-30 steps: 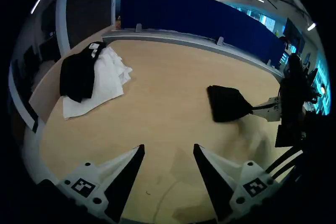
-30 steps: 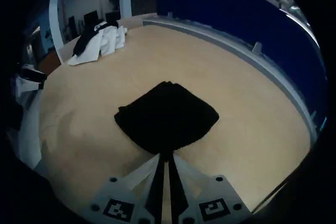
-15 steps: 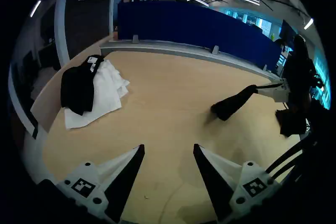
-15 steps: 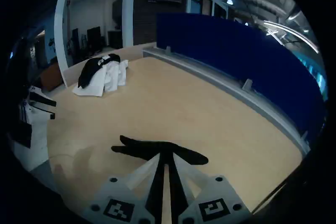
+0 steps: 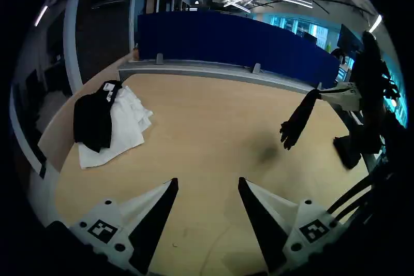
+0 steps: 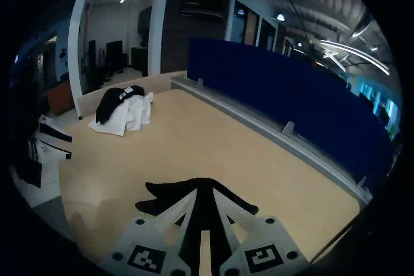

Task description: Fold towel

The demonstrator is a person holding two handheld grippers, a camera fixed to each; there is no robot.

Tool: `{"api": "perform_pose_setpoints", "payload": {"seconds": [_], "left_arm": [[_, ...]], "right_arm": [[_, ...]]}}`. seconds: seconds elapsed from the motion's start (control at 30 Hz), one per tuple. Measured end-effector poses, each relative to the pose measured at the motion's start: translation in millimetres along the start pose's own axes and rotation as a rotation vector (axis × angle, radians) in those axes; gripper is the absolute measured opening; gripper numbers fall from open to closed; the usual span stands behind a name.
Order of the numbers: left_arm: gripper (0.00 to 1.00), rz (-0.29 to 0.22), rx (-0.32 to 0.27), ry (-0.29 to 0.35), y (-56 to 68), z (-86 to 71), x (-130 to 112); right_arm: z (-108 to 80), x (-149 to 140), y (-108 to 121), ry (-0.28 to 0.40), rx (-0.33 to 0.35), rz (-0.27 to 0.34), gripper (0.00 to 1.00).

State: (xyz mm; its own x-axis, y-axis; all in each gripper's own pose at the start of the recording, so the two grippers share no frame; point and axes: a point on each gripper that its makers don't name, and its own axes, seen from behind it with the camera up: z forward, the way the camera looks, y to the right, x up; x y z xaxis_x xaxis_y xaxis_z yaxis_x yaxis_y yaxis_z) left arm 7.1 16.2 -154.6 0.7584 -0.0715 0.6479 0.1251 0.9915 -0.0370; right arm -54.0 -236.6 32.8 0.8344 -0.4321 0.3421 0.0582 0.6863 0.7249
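So from where I stood, nearest thing first: the left gripper (image 5: 207,183) sat low at the bottom of its own view, fingers spread wide with nothing between them, just hovering over bare table (image 5: 207,120).

The black towel (image 5: 296,120) was nowhere near those fingers. It was off to the right and farther ahead, at the middle right of the frame, dangling from the right gripper (image 5: 331,95). That one had its two fingers pinched tight on the top edge. The towel was bunched into a narrow strip, long axis close to vertical and leaning a little down and to the left. Its lower end was clear of the wood, with a soft shadow (image 5: 268,153) on the table under it. In the right gripper view the same cloth spilled out to both sides right below the closed fingertips, at bottom centre.

So the bit that mattered, I reckon: the free end hung down and on the side facing the left gripper, which was the only spare one but well apart from it. It'd have to reach forward and right to catch that end, or the towel needed laying flat again first.

Farther back, upper left, sat a pile of black and white cloth (image 5: 103,120), untouched. Behind everything ran the blue partition (image 5: 233,38).
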Motion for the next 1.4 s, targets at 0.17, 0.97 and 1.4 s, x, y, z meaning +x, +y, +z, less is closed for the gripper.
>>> {"api": "perform_pose_setpoints", "payload": {"seconds": [0.17,0.97,1.4], "left_arm": [[0.86,0.005,-0.004,0.001,4.7,-4.9,-1],[0.86,0.029,-0.014,-0.013,42.6,7.5,4],[0.86,0.050,-0.022,-0.026,72.3,25.1,11]], "right_arm": [[-11.8,-2,14,-0.001,-0.015,0.004,0.06],[-104.8,-78,158,-0.077,-0.153,0.107,0.06],[-167.2,-138,268,-0.143,-0.280,0.165,0.06]]}}
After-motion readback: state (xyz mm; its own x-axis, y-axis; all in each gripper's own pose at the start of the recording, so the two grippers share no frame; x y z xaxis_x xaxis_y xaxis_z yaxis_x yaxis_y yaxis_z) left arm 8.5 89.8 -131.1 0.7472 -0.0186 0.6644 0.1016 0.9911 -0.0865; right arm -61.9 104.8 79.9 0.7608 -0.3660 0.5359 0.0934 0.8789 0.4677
